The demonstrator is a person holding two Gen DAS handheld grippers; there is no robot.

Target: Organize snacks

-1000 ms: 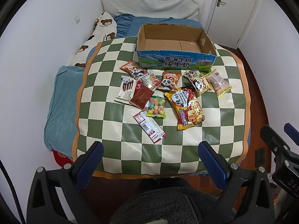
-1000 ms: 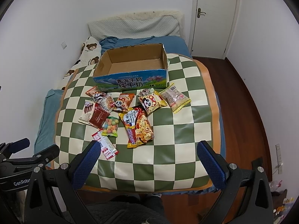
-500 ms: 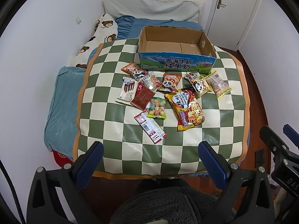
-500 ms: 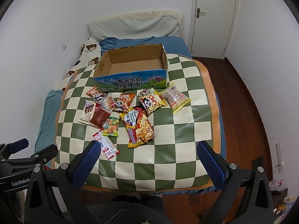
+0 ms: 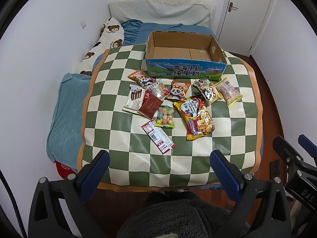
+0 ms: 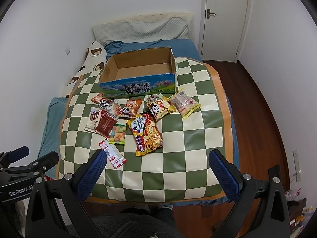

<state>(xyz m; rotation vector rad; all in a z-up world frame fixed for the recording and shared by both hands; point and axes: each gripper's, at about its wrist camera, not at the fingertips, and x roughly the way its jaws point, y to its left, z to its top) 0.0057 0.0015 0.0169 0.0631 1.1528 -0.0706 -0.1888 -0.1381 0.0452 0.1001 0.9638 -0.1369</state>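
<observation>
Several snack packets lie on a green-and-white checked mat [image 5: 111,130] on a bed, in front of an empty open cardboard box [image 5: 185,73] [image 6: 138,85]. Among them are a yellow noodle pack [image 5: 195,117] [image 6: 146,134], a colourful candy bag [image 5: 165,117] [image 6: 118,133], a red-and-white stick pack [image 5: 158,136] [image 6: 113,154], a dark red packet [image 5: 149,106] and panda packets [image 5: 179,90]. My left gripper [image 5: 158,174] and right gripper [image 6: 158,170] are both open and empty, held at the mat's near edge, apart from the snacks.
The bed has a blue blanket [image 5: 63,115], a bear-print pillow [image 5: 111,31] and a grey pillow [image 5: 158,11] behind the box. White walls close the left side. A door [image 6: 223,17] and wooden floor [image 6: 257,109] lie to the right.
Both views have shifted slightly, with the bed and snacks a little lower and nearer in the left wrist view. No snack has moved and both grippers stay open.
</observation>
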